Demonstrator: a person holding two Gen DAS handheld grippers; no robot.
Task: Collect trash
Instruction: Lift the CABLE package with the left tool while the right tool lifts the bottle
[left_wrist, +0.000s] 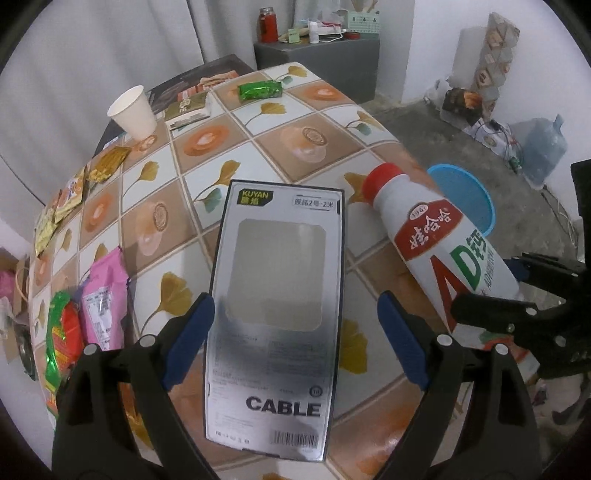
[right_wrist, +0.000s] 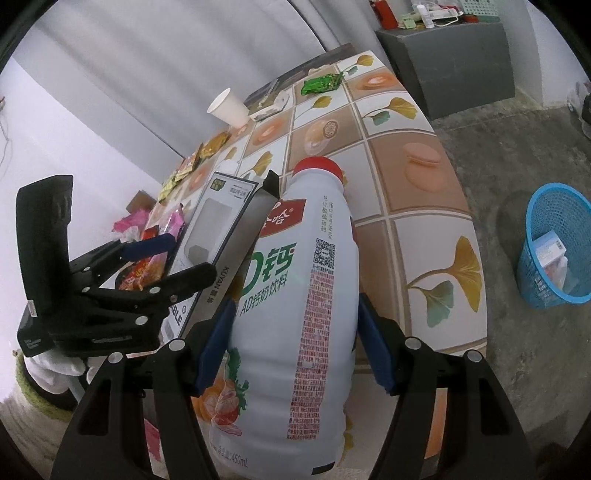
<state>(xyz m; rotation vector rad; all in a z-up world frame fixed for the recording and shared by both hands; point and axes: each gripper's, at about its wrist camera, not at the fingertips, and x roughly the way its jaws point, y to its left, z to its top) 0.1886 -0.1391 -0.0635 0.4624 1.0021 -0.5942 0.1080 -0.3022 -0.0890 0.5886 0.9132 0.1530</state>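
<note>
— Bare concrete floor, a tiled-pattern tablecloth (left_wrist: 258, 122), and a blue mesh wastebasket (right_wrist: 554, 251) beside the table. What are the tools doing?

— Left gripper (left_wrist: 295, 343) has its blue pads spread around the cable box (left_wrist: 275, 317); the right pad looks clear of it, so I cannot tell whether it grips. Right gripper (right_wrist: 295, 343) is clamped on the white AD calcium milk bottle (right_wrist: 295, 295), held above the table edge.

— Risks?

— I'd say the box could slide out, and box and bottle sit close enough to knock together. Wrappers (left_wrist: 103, 295) and a paper cup (left_wrist: 133, 112) remain on the table.
</note>
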